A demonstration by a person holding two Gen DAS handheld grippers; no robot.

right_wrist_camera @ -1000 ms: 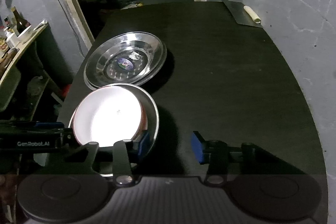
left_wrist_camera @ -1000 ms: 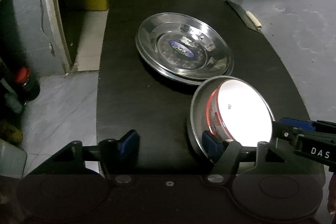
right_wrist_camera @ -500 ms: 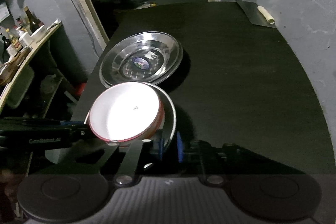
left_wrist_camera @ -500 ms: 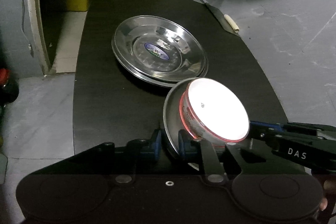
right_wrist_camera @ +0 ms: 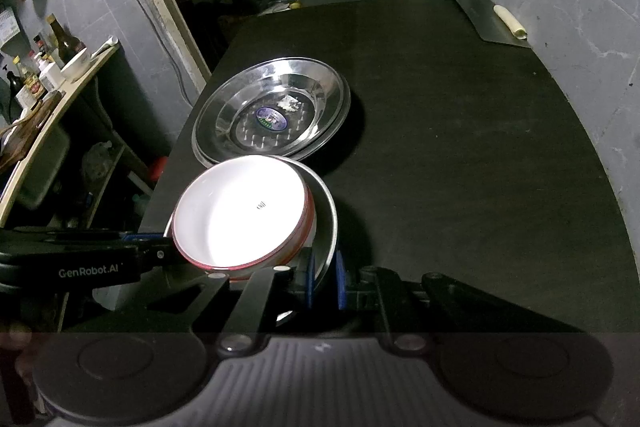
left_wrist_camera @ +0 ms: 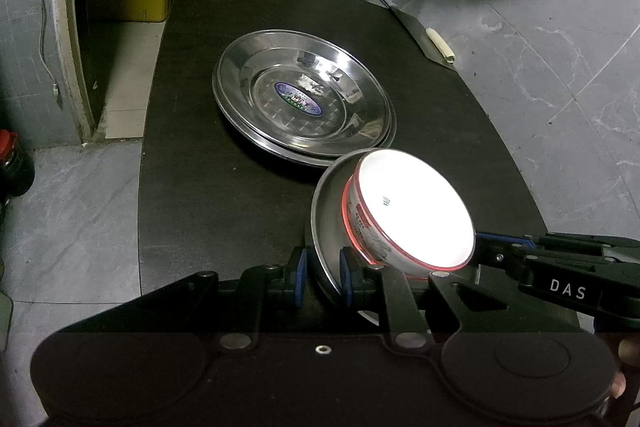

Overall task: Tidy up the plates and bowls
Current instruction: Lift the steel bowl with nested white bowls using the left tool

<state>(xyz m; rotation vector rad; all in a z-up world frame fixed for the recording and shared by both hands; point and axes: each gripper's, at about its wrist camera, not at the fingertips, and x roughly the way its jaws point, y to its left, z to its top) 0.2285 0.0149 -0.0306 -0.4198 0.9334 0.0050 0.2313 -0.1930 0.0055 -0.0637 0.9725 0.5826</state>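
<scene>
Both grippers — left gripper (left_wrist_camera: 322,277), right gripper (right_wrist_camera: 323,279) — pinch the steel bowl (left_wrist_camera: 326,219) rim; stacked plates (left_wrist_camera: 304,99) just beyond. Shelf bottles (right_wrist_camera: 60,43) appear in right view only.

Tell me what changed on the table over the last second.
Both hand-held grippers closed: the left hand-held gripper and right hand-held gripper now pinch opposite rims of the steel bowl, which holds the white bowl. The stacked steel plates and cleaver stayed put.
</scene>
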